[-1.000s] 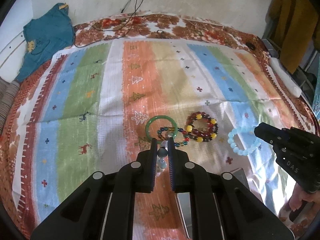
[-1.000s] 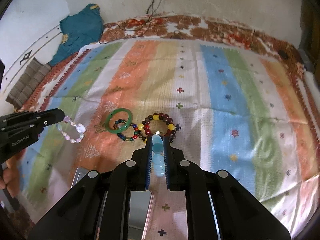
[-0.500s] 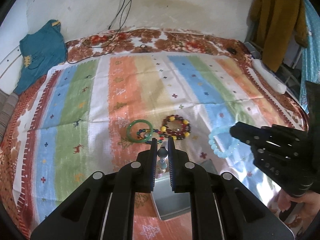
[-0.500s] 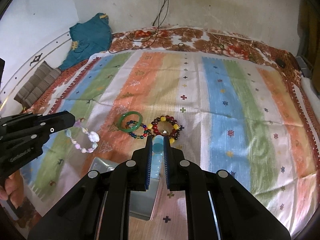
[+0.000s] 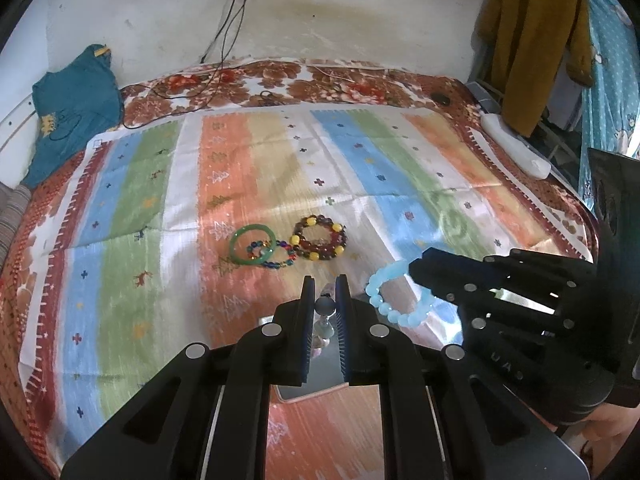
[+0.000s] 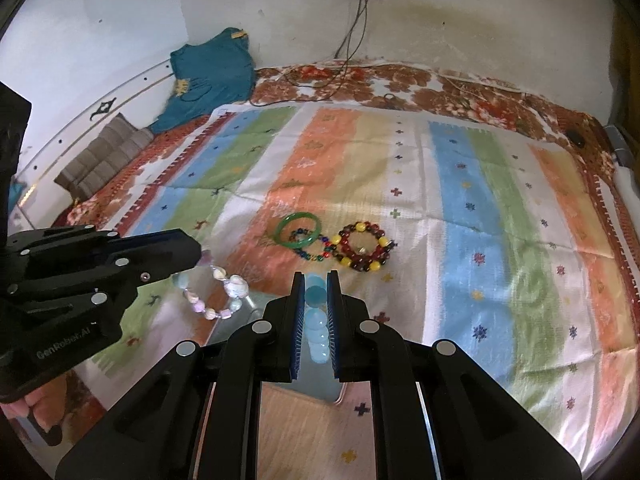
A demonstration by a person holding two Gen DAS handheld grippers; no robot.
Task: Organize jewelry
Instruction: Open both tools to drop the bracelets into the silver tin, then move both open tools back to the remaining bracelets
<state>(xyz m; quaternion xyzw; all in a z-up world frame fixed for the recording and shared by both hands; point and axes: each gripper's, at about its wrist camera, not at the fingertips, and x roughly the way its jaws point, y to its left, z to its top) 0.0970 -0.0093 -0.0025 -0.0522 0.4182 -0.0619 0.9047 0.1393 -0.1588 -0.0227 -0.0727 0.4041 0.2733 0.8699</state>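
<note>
Striped cloth (image 5: 248,184) in orange, blue and green covers most of the bed, and right at the near edge there's a shiny metal tray (image 6: 320,384) sitting under both grippers. The left gripper (image 5: 325,300) is clamped narrow on a pale pink-and-white bead bracelet (image 6: 224,292), the right gripper (image 6: 316,294) pinched on a light blue bead bracelet (image 5: 394,300), both dangling above the tray. Still out on the cloth: a green bangle (image 5: 253,245), a small multicolour bead bracelet (image 5: 276,258) overlapping it, and a dark red and yellow one (image 5: 320,238) just beside. I'd say lower each until the beads rest inside the tray before letting go, one side each, so they don't tangle.
</note>
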